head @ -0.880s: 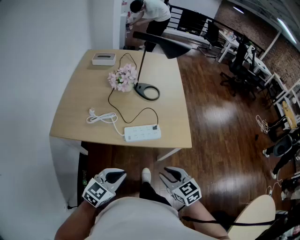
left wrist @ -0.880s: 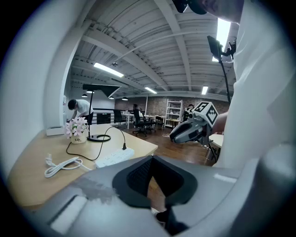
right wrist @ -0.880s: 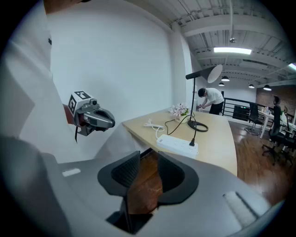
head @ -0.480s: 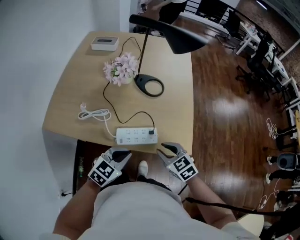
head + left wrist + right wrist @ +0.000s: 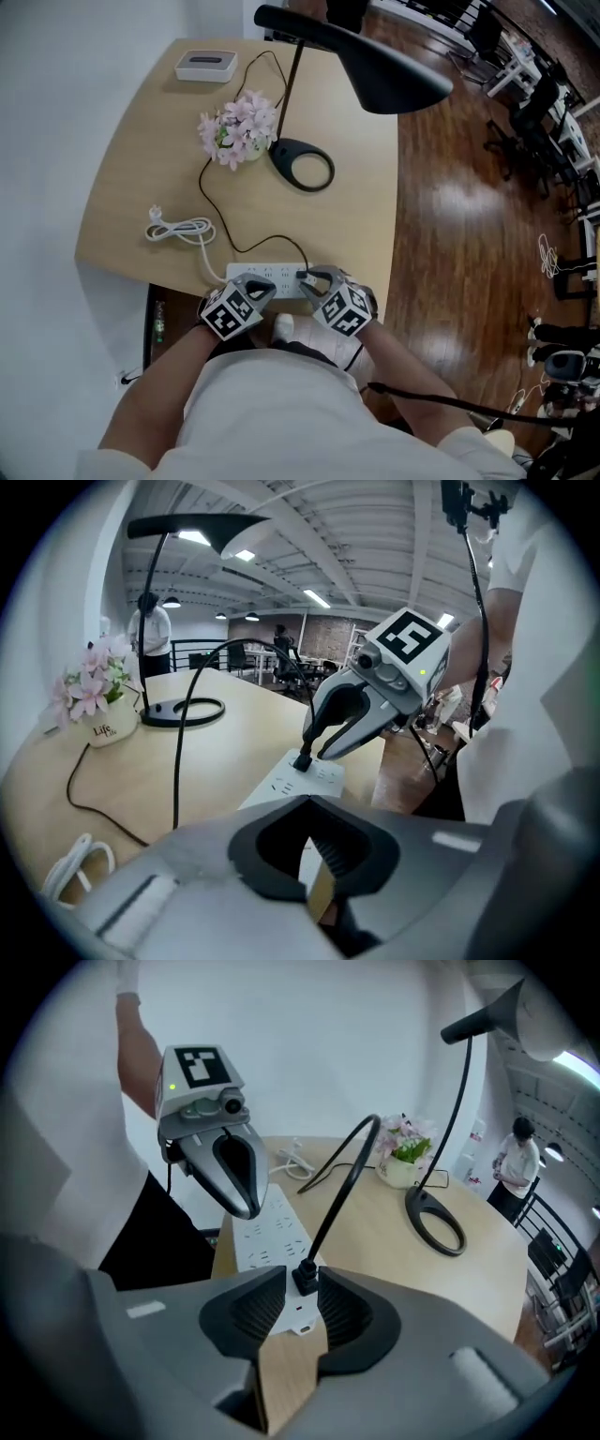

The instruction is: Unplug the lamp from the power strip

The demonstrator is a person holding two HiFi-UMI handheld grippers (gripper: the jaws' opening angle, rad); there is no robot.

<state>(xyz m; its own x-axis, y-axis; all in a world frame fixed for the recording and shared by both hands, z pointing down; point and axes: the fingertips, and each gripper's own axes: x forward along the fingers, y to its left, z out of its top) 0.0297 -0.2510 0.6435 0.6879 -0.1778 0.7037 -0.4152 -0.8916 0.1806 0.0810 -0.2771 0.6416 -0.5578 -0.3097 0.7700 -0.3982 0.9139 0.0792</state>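
Obs., near to far. The right claw (image 5: 302, 1283) is narrow and set on the black plug (image 5: 305, 1277), one pad at each side of it, with no gap that I can make out. The plug sits in the end socket of the white power strip (image 5: 267, 1234), right at the claw's tips. The strip lies along the near edge of the tabletop (image 5: 141, 178) and runs off to this claw's left. The left claw (image 5: 242, 1206) has its jaws together with nothing between them. Its tip points down over the strip's other half, just left of the right claw; whether it touches the strip I cannot tell. From the plug the black cord (image 5: 343, 1190) rises steeply between the two claws, then drops to the wood and runs away from them. Past the left claw and further left, the strip's own white cable (image 5: 178, 228) lies coiled, its plug end loose on the tabletop. Further out beyond both claws stands the lamp (image 5: 389, 67): ring foot flat on the wood, thin stem upright, black shade overhanging to the right. Just left of the foot is a small pot of pink flowers (image 5: 239, 127); contact between the two is not clear. At the far edge, well apart from the claws, sits a white box (image 5: 204, 64). Right of the tabletop is dark wooden floor (image 5: 450, 234). A person (image 5: 514, 1162) stands far behind in the right gripper view.
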